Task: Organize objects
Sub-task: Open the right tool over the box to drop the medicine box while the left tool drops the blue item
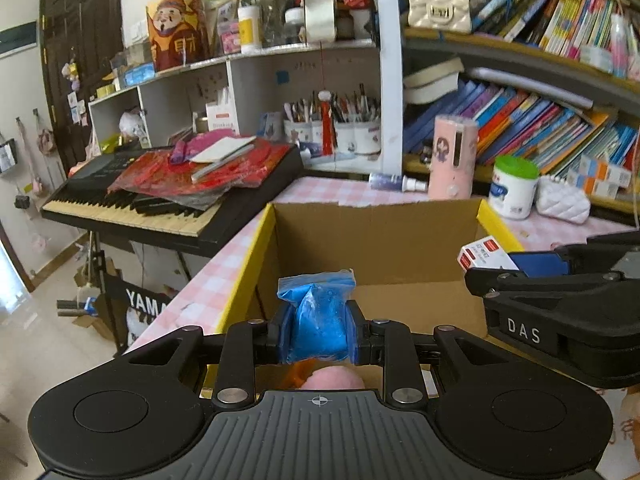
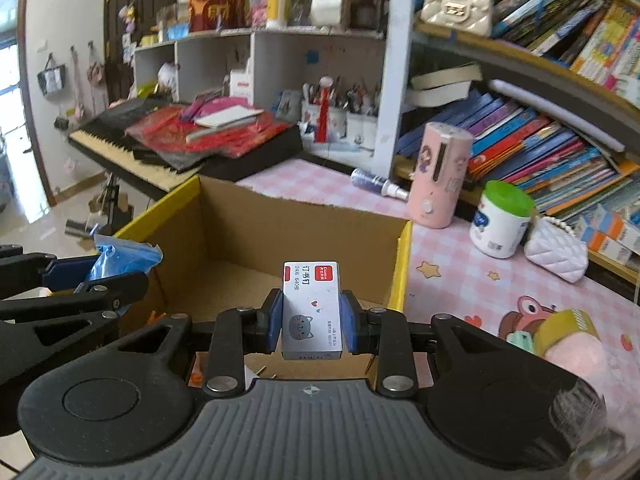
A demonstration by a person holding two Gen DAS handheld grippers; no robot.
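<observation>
Left wrist view has the left gripper [image 1: 318, 334] at lower centre of the frame, jaws clamped on a crinkly blue plastic packet [image 1: 316, 312], hanging right over the open cardboard box [image 1: 376, 248] with the yellow edges. At the right edge of that frame the right gripper [image 1: 500, 266] pokes in, and the right wrist view shows its jaws squeezed onto a small white staple box [image 2: 311, 312] with a little cat printed on it, also above the box mouth. So both things are basically held over the opening, not in it yet. Something pink and something orange sit low in the box, just under the blue packet. My worry: the two grippers are really close together, so if both go down at once they could knock each other. The packet also looks soft and slippery, so it might squirm out early, and the staple box hangs near the right wall and could land on the pink checked tablecloth [image 2: 460, 272] instead.
</observation>
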